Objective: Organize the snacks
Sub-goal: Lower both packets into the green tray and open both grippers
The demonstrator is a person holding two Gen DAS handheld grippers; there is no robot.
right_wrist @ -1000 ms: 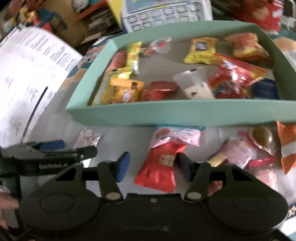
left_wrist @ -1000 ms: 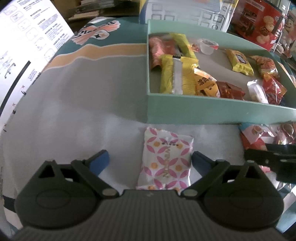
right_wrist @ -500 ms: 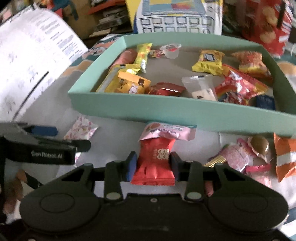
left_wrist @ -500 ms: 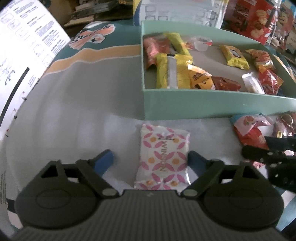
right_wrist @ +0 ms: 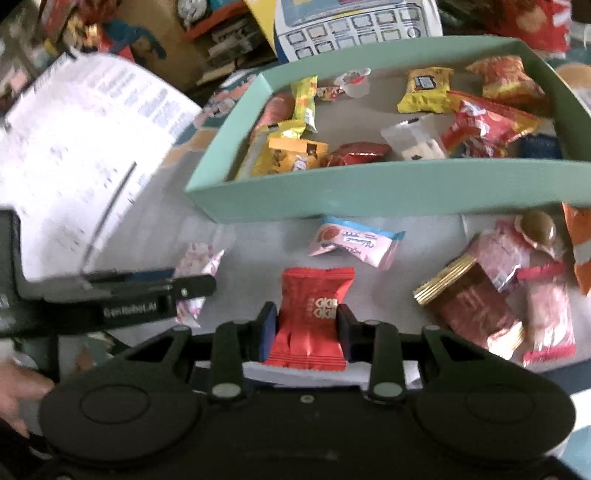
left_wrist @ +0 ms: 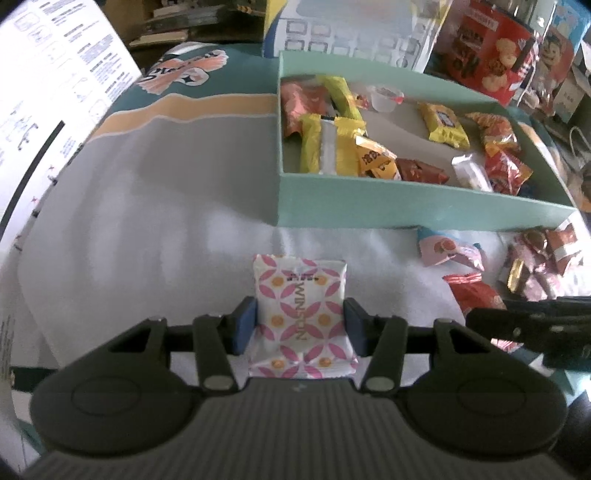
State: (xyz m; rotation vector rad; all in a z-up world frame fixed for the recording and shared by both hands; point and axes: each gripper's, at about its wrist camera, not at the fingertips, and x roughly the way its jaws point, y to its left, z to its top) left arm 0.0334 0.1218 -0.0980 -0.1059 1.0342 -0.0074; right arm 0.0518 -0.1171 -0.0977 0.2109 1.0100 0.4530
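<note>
Many snacks fill the green box (left_wrist: 406,210); each tool (left_wrist: 299,328) (right_wrist: 306,328) clamps a packet.

This looks like a cluttered living space in a home rather than a shop or lab. Straight ahead of the tool a green box (left_wrist: 406,210) of loose snacks sits on a soft grey cloth (left_wrist: 147,192) with an orange and teal printed border, like a bedspread or blanket. Beyond the box lean a red snack bag (left_wrist: 487,44) and a blue-and-white carton (right_wrist: 354,26). Farther off to the left a low shelf (right_wrist: 221,33) holds stacked books and toys. A large printed sheet (left_wrist: 48,81) rises on the left.
</note>
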